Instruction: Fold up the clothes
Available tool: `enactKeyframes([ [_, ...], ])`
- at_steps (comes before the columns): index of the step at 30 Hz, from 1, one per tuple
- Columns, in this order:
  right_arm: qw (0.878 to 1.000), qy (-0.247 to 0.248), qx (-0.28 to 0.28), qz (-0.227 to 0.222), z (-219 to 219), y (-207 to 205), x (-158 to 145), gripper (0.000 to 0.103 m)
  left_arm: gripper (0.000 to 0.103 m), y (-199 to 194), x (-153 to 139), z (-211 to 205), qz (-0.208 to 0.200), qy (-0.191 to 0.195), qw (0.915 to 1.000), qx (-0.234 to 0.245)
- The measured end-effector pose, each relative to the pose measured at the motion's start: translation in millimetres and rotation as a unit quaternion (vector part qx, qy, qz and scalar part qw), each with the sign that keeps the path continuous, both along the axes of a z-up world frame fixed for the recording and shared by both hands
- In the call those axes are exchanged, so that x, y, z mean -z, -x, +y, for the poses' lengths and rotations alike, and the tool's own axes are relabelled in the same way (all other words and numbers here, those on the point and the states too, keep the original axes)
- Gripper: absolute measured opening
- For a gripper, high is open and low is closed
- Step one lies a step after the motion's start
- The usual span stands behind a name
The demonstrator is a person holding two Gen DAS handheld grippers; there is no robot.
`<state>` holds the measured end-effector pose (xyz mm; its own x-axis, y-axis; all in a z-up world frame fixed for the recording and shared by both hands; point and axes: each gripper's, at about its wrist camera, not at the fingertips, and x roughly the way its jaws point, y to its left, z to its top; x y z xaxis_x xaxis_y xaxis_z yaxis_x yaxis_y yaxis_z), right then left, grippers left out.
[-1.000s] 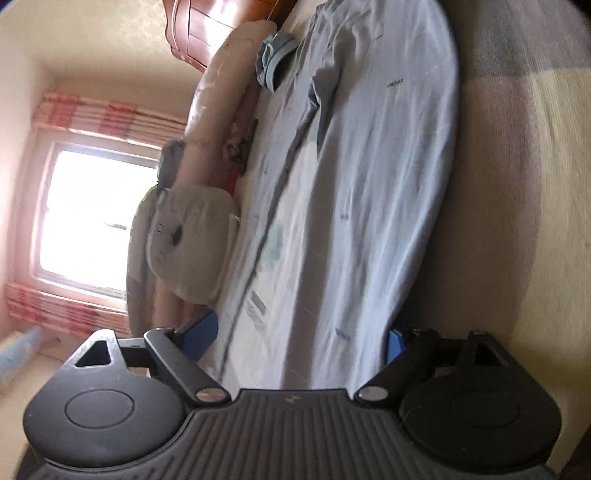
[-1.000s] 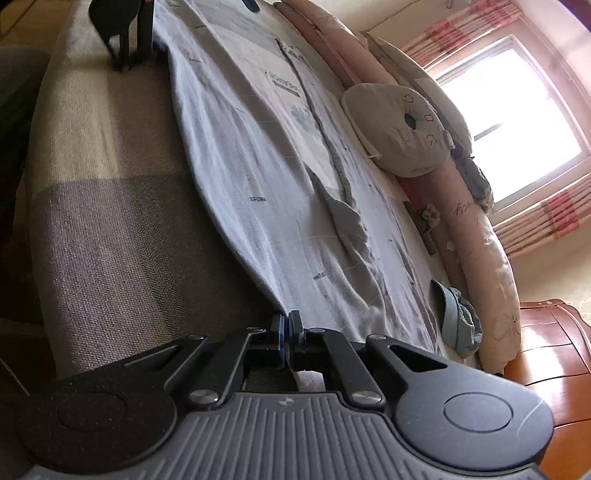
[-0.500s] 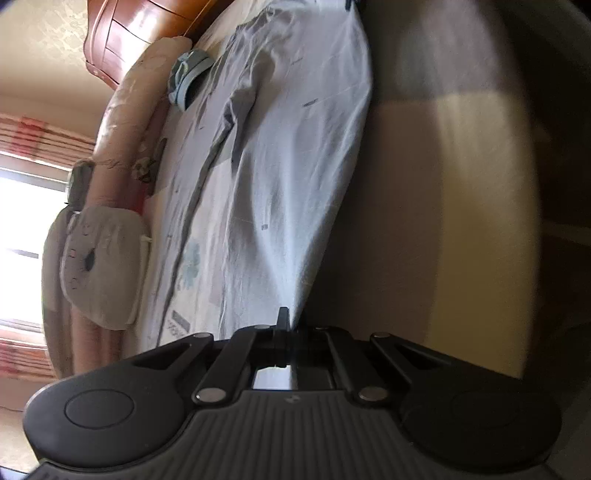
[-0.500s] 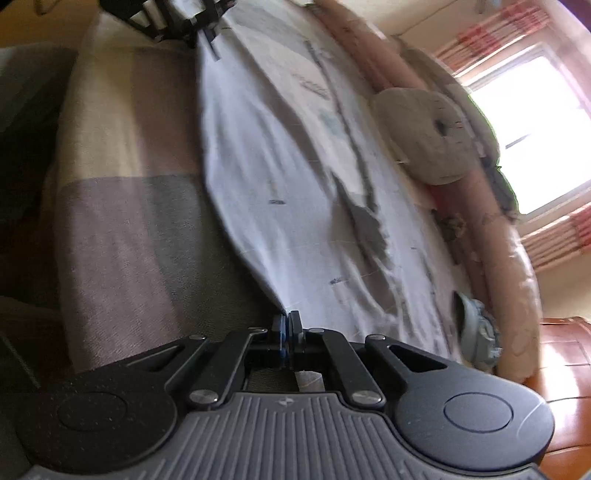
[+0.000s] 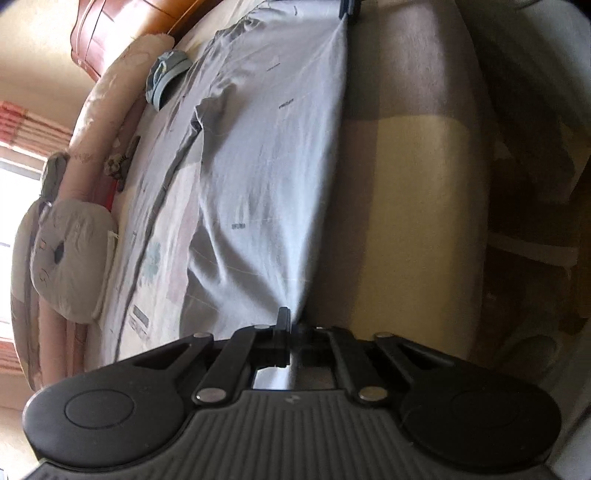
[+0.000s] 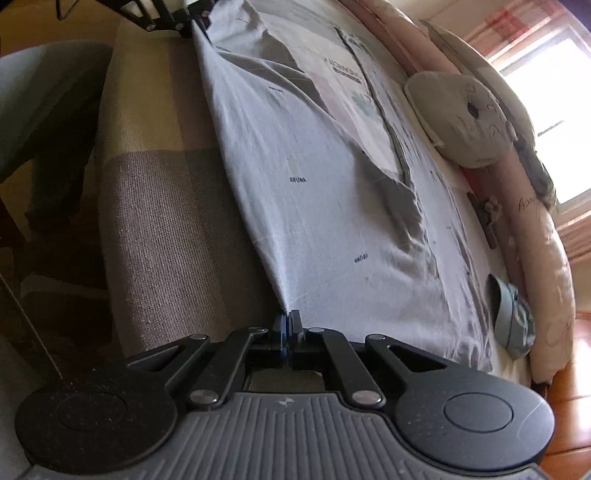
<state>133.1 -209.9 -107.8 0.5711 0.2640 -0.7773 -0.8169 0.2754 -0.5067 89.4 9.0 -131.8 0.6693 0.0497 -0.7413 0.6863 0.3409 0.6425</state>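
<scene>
A light grey-blue garment [image 5: 266,166] lies spread lengthwise on the bed, its near long edge pulled taut and raised off the cover. My left gripper [image 5: 291,318] is shut on one end of that edge. My right gripper [image 6: 288,319] is shut on the other end. Each gripper shows at the far end in the other's view: the right gripper [image 5: 349,8] at the top of the left wrist view, the left gripper [image 6: 184,20] at the top of the right wrist view. Along the middle of the garment [image 6: 314,184] a fold casts a dark crease.
A brown and cream striped bed cover [image 5: 406,184] runs beside the garment toward the bed's edge. A long pink bolster [image 5: 110,99], a rabbit cushion [image 5: 70,254] and a blue cap [image 5: 164,79] lie beyond it. A wooden headboard [image 5: 118,29] and a bright window [image 6: 554,92] stand behind.
My left gripper went from open to shut on the garment's edge. Both grippers then raised that edge, and it now stretches taut between them.
</scene>
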Motion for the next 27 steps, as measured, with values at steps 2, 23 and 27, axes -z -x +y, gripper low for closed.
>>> enactKeyframes([
  [2,1.0,-0.015,0.013,0.017,-5,1,-4,0.003,0.012,7,-8,1,0.012,0.016,0.9998,-0.001],
  [23,0.709,-0.503,0.452,0.2,-200,-92,21,0.042,0.054,-18,-44,27,-0.04,0.366,0.8998,-0.234],
  [27,0.726,-0.478,0.471,0.153,-190,-92,21,0.004,0.054,-16,-40,14,-0.037,0.371,0.9002,-0.224],
])
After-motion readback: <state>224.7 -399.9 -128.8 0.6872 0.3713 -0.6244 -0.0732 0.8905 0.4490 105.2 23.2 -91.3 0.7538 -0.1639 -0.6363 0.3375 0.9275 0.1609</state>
